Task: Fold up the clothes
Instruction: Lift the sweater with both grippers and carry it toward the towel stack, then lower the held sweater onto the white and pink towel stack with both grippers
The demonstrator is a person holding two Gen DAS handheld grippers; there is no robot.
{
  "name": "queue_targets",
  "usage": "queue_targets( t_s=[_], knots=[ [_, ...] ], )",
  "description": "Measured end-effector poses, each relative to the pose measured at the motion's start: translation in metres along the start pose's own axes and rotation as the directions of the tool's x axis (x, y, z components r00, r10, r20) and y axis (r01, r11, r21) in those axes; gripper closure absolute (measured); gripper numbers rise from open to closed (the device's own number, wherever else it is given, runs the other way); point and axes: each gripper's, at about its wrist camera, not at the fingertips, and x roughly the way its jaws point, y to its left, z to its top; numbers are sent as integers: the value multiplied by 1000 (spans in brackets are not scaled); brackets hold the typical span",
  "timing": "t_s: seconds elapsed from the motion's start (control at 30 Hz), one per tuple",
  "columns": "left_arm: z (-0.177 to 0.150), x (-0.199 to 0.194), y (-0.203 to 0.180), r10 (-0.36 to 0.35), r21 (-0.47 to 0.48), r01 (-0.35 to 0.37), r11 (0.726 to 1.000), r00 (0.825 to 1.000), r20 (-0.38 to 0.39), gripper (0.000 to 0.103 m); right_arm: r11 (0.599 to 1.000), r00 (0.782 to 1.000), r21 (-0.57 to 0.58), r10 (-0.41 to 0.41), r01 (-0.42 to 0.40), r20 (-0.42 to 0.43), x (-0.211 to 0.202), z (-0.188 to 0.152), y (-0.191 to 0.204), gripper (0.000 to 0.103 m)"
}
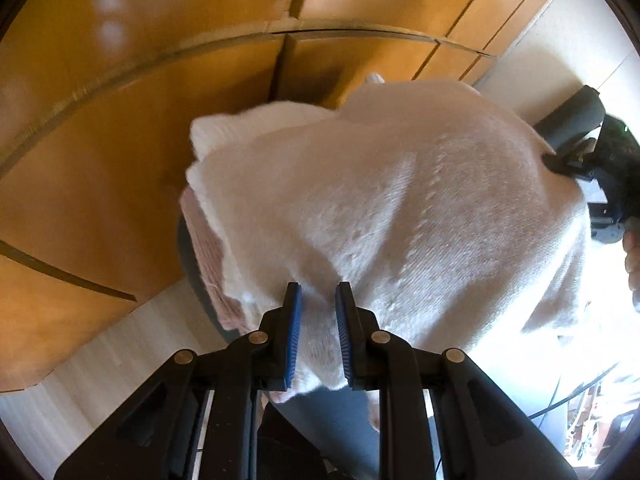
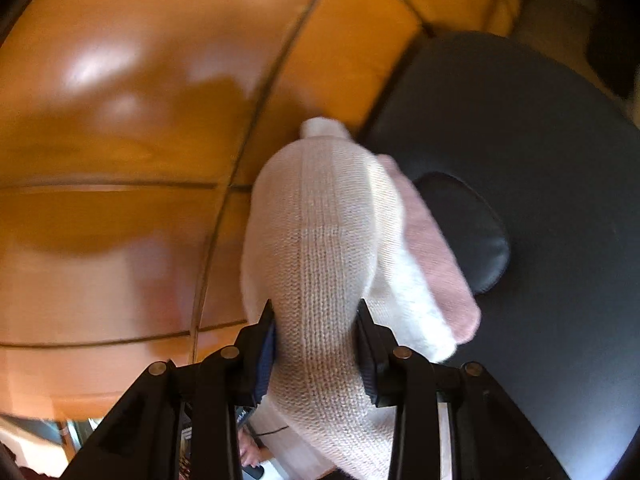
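The left tool reaches forward from the bottom of its own view, its two black fingers with blue pads set close together and pinching a fold of the white knit sweater; the right tool likewise points forward, its fingers standing wider apart with a thick bunch of the same knit gripped between the dark pads; in the left wrist view the right tool shows at the far right edge, meeting the cloth's border, and the pale shape just below it is probably part of the person's hand, though glare blurs it.
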Motion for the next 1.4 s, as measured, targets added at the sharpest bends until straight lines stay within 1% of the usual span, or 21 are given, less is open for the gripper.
queue_targets(
  t_s=[0.13,0.2,0.23,0.27,0.37,0.47,0.5,0.57,0.6,0.67,0.7,0.77,0.8,0.87,0.93,1.03,1.1,1.13,1.17,1.3,1.4],
  knots=[
    [-18,6,-12,-33,39,32,999,999,10,84,996,999,87,16,-20,40,2,5,-40,68],
    [-29,9,-16,-50,38,50,998,999,1,84,992,998,121,21,-28,59,3,7,-57,68],
    [-33,10,-18,-54,32,54,998,999,-4,83,991,998,128,20,-29,66,4,8,-61,68],
    [-37,11,-19,-58,26,58,998,998,-7,79,990,997,138,21,-31,72,3,6,-69,68],
    [-52,12,-24,-78,7,78,997,997,-5,76,984,996,174,21,-37,91,-6,-2,-98,70],
    [-67,18,-35,-89,26,90,996,995,-38,76,975,994,219,10,-33,106,-15,-19,-125,74],
    [-72,21,-39,-90,40,92,995,995,-49,76,971,993,238,5,-33,117,-18,-26,-135,79],
    [-81,26,-49,-89,88,95,992,994,-66,76,957,990,287,0,-41,144,-25,-42,-158,98],
    [-85,29,-53,-84,116,93,989,994,-75,76,948,988,314,7,-56,156,-26,-50,-172,101],
    [-92,36,-60,-70,157,85,984,993,-99,76,937,986,343,13,-70,164,-25,-62,-195,101],
    [-94,39,-62,-62,175,80,981,992,-108,76,942,989,330,10,-60,150,-22,-65,-201,99],
    [-97,41,-65,-47,203,67,977,994,-100,76,952,992,304,2,-40,123,-14,-72,-214,86],
    [-97,39,-65,-43,211,61,975,995,-91,76,957,993,288,-8,-27,121,-11,-74,-218,75],
    [-98,33,-61,-44,205,58,977,996,-75,76,968,991,250,-39,5,132,-5,-75,-221,74],
    [-97,29,-56,-50,185,60,981,997,-58,76,977,989,211,-70,41,131,2,-73,-221,66],
    [-80,22,-48,-100,112,102,988,995,-23,76,992,992,117,-52,39,111,21,-60,-213,64],
    [-77,12,-46,-121,81,118,990,992,29,64,998,995,56,-42,37,91,35,-48,-208,62],
    [-76,8,-47,-115,72,112,991,992,48,55,999,996,30,-45,43,81,41,-41,-207,61],
    [-76,7,-47,-110,66,107,992,992,57,49,999,996,17,-47,46,73,46,-36,-206,61],
    [-74,11,-49,-95,57,93,994,994,47,46,999,998,0,-40,40,48,59,-17,-207,55],
    [-70,13,-34,-88,-6,89,996,995,49,46,999,998,-1,-40,40,46,61,-8,-208,54]
  ],
)
